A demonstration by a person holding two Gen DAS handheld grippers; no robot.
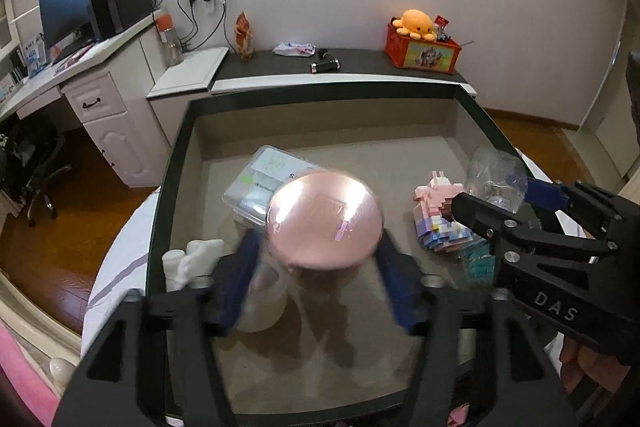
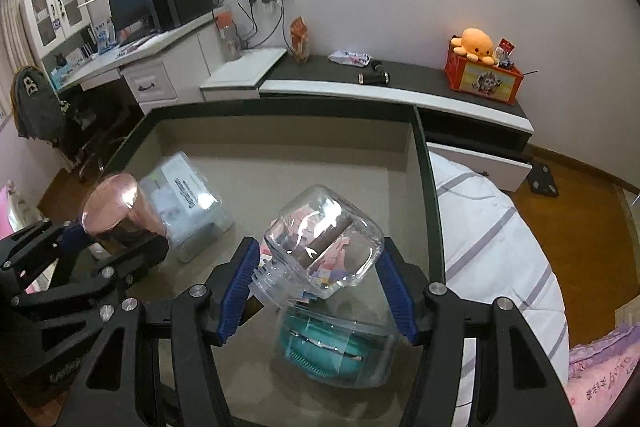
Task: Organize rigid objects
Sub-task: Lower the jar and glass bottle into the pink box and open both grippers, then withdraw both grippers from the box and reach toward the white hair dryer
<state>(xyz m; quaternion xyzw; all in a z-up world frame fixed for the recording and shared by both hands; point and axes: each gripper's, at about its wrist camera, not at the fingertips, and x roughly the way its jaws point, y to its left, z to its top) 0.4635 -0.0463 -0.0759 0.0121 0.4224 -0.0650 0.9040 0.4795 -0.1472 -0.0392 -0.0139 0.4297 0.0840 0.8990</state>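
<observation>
Left wrist view first: the left gripper (image 1: 320, 279) is hanging over a big grey bin (image 1: 320, 91) with dark rims, and a pink metallic cup (image 1: 324, 219) is sitting right between its blue fingers (image 1: 240, 283). The fingers are spread with a visible gap on each side of the cup, so I'd say it's no longer being squeezed and is dropping or settling into the bin. Everything there is blurry, so whether it's touching the floor, I can't tell. Already lying in the bin: a clear lidded box (image 1: 260, 183) behind the cup, something white and rolled (image 1: 192, 259) at the left, a pink and purple block figure (image 1: 440, 215) to the right. The right gripper (image 1: 520, 199) is poking in from the right side, carrying a clear jar.

Right wrist view: the right gripper (image 2: 316, 287) is pinching a clear plastic jar (image 2: 324, 239) between its blue pads (image 2: 240, 283), tilted, up above the bin floor. Directly under it there's a clear container with a teal thing inside (image 2: 336, 351). The pink cup (image 2: 116, 207) is showing at the left, beside the clear box (image 2: 188, 199).

Progress-wise, I'm guessing we're somewhere in the middle: several things are in the bin already, the cup is going in, and the jar is left to put down. Whether more stuff is waiting outside the frame, no idea.
</observation>
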